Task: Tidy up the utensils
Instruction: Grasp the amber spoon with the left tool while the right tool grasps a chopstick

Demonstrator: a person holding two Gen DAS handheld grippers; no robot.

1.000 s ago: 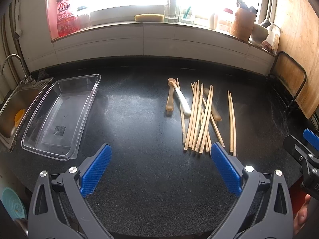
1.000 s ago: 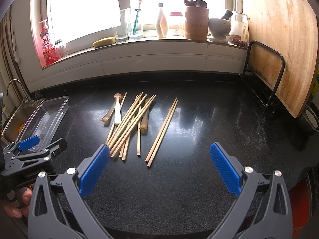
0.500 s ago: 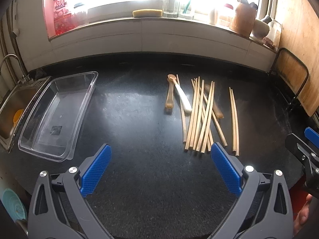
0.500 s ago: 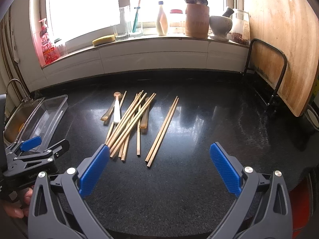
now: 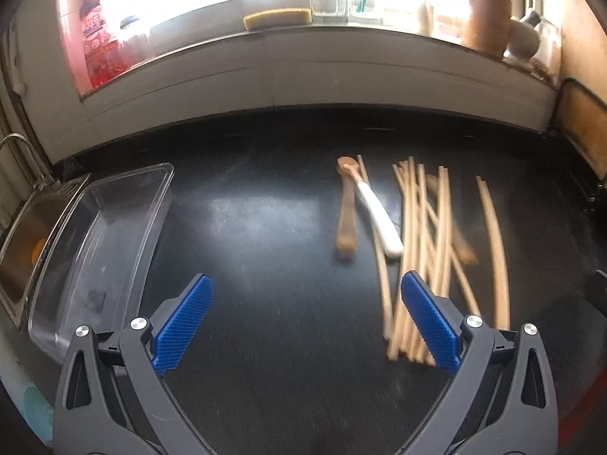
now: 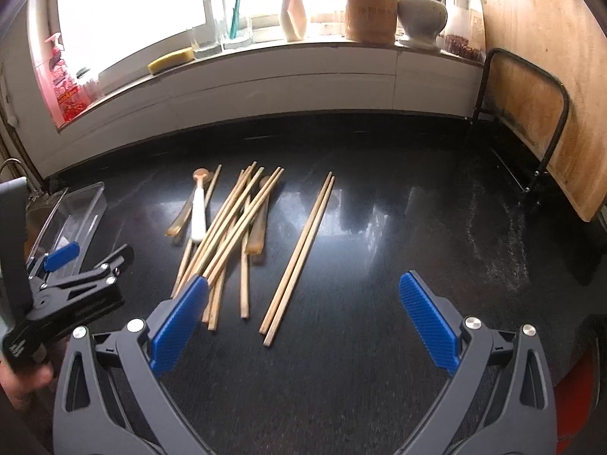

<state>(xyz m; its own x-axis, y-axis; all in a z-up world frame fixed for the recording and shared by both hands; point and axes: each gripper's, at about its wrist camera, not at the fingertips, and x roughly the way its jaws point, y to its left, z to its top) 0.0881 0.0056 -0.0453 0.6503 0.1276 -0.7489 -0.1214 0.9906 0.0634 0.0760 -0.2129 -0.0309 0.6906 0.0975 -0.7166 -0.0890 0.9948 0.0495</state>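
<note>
Several wooden chopsticks lie in a loose pile on the black counter, with a separate pair to their right. A white-handled spoon and a wooden spoon lie left of the pile. A clear plastic tray sits empty at the left. My left gripper is open above the counter, its right finger over the pile's near ends. My right gripper is open and empty near the separate pair's near ends.
A steel sink lies left of the tray. A wooden cutting board in a black rack stands at the right. The windowsill holds a sponge, bottles, jars and a mortar.
My left gripper has moved forward and right, closer to the chopstick pile; its view is motion-blurred. My right gripper has moved slightly forward. Both stay open.
</note>
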